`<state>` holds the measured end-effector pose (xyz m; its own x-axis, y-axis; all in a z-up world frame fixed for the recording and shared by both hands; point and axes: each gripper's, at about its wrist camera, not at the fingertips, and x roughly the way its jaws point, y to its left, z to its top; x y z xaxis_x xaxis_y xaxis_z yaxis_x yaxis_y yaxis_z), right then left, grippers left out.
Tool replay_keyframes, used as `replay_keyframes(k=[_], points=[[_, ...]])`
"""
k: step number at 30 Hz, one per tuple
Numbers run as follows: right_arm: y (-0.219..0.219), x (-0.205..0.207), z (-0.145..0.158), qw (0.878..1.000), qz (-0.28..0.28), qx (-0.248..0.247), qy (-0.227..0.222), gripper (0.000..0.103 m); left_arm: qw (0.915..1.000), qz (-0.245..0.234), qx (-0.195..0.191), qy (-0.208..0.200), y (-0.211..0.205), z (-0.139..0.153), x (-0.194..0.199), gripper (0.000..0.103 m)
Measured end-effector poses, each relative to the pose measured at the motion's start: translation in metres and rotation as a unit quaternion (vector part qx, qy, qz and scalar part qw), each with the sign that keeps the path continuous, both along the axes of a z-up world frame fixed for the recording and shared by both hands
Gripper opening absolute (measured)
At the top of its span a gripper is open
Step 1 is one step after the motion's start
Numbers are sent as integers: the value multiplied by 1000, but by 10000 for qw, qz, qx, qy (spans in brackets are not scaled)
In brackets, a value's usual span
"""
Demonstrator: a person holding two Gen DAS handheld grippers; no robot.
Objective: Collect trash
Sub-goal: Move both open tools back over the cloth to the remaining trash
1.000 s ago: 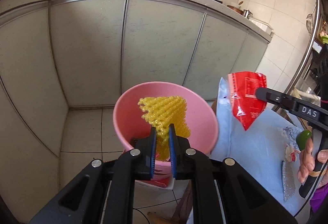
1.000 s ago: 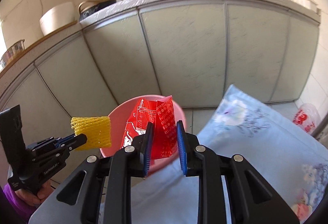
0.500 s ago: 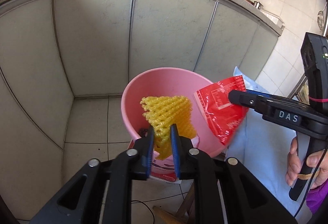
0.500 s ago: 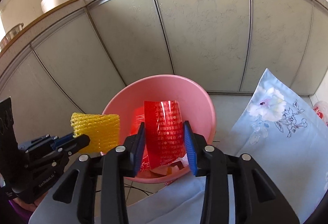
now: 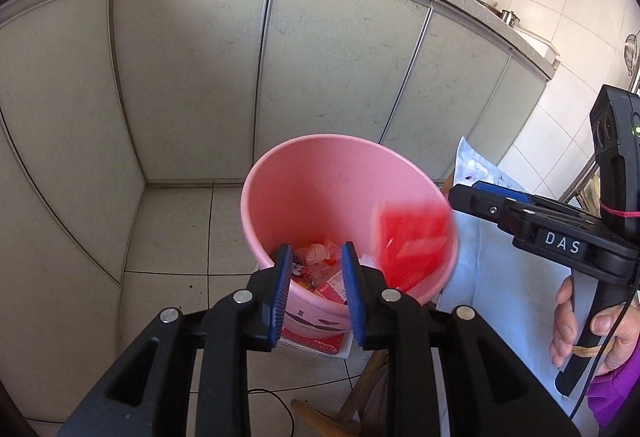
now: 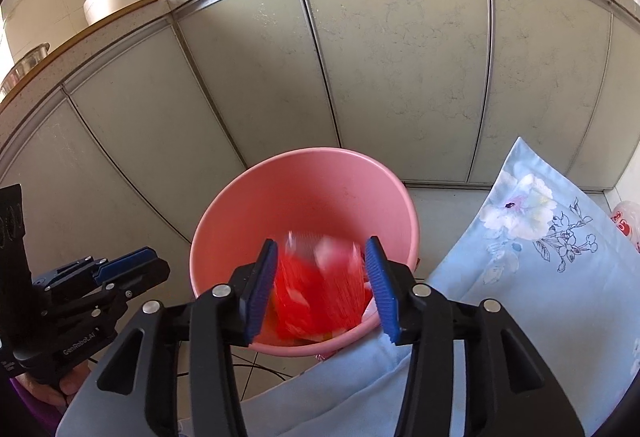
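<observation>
Release of trash over the bin. The left gripper (image 5: 314, 279) hangs above the near rim of the pink bucket (image 5: 320, 173), its jaws opening with nothing between the blue pads. The right gripper (image 6: 322, 287) is likewise over the bucket, jaws opening; the red wrapper (image 6: 316, 289) appears motion-blurred between the pads without being pressed by either, and seems to be falling free.

Risks, as judged from this instant. In the left wrist view the red wrapper (image 5: 412, 241) lies close against the bucket's right wall, near the rim; a light foil sheet can catch there or flutter out towards the blue floral cloth (image 6: 532, 277) on the desk just beside the bucket. The bucket stands on the tiled floor (image 5: 172, 229), tilted or seen obliquely; a gripper knocking its rim could tip it. The two grippers are near one another over a small opening, so withdrawing both at once invites a collision.

Contents. The bucket bottom holds a loose heap of wrappers and paper scraps (image 5: 320, 265), red, pink and white; individual items cannot be told apart. No yellow item can be made out among them.
</observation>
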<state>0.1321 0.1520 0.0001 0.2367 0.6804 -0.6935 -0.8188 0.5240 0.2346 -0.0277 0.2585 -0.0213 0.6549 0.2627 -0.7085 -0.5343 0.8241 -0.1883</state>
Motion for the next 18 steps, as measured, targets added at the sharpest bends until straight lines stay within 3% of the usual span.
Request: replay_keyframes(k=[8,14,18], points=[[-15,-6,12,9997,-51,240,-15,47,9998,-132,-35,-129,-7,8,-6,25],[-52,-17,19,9982,-415,377,-210,47,9992,-364,-28,-177,-22,14,-2,25],[-82,-23,15,9975,-657,256,-77,47,9979,-601,-45,-219,-38,18,2,26]])
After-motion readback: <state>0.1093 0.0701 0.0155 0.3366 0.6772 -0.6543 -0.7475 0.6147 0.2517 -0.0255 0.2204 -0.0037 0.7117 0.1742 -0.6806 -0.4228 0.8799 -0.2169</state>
